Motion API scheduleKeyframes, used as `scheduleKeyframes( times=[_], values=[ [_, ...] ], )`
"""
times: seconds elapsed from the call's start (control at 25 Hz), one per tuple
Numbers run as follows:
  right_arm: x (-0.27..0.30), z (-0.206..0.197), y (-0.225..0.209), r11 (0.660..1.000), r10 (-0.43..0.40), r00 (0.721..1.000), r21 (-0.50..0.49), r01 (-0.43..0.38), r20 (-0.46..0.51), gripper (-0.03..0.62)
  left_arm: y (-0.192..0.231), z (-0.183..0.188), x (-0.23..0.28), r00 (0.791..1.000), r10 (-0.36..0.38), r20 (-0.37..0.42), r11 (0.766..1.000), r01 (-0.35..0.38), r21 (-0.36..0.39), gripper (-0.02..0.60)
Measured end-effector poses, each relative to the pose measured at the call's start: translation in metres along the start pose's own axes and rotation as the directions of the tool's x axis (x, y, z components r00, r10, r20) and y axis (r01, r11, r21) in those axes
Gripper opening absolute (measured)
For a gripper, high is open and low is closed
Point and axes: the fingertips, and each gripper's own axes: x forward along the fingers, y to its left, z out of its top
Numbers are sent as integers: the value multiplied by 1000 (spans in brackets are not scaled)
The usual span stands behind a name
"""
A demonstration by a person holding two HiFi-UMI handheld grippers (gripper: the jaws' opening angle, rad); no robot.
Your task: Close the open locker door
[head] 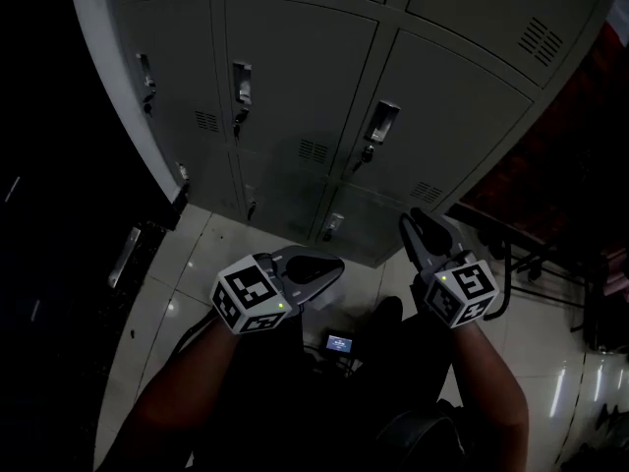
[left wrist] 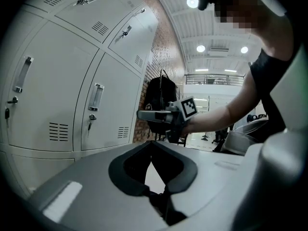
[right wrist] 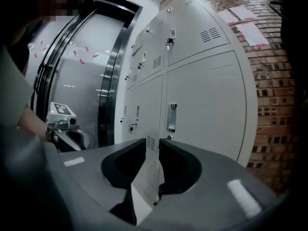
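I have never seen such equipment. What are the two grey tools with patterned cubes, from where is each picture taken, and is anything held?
There is no robot: a person holds a two-jaw gripper in each hand. The head view is from a camera on the person's head, looking down at both grippers, the shiny floor and a wall of grey lockers. The two gripper views are from cameras riding on the grippers, each looking along its own jaws. The left gripper has its jaws together, holding nothing. The right gripper has its jaws slightly apart, also empty; lockers show through the gap. The patterned cubes are parts of the grippers. Every locker door in view looks shut.
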Motion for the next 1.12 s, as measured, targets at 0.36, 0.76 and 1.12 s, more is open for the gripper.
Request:
scheduleKeyframes(
  times=[0.36,0.76,1.12],
  values=[
    [-77,-29,12,997,43,999,62,-42,-14,75,-1,0,6,1000,12,-12,999,-12,33,11],
    [-109,-69,19,981,114,993,155,-113,8,2,-6,-4,10,999,12,-43,999,-9,51,11],
    [-110,-75,23,985,129,991,123,-125,-25,2,-6,-6,11,998,11,-56,999,-8,53,11]
  ],
)
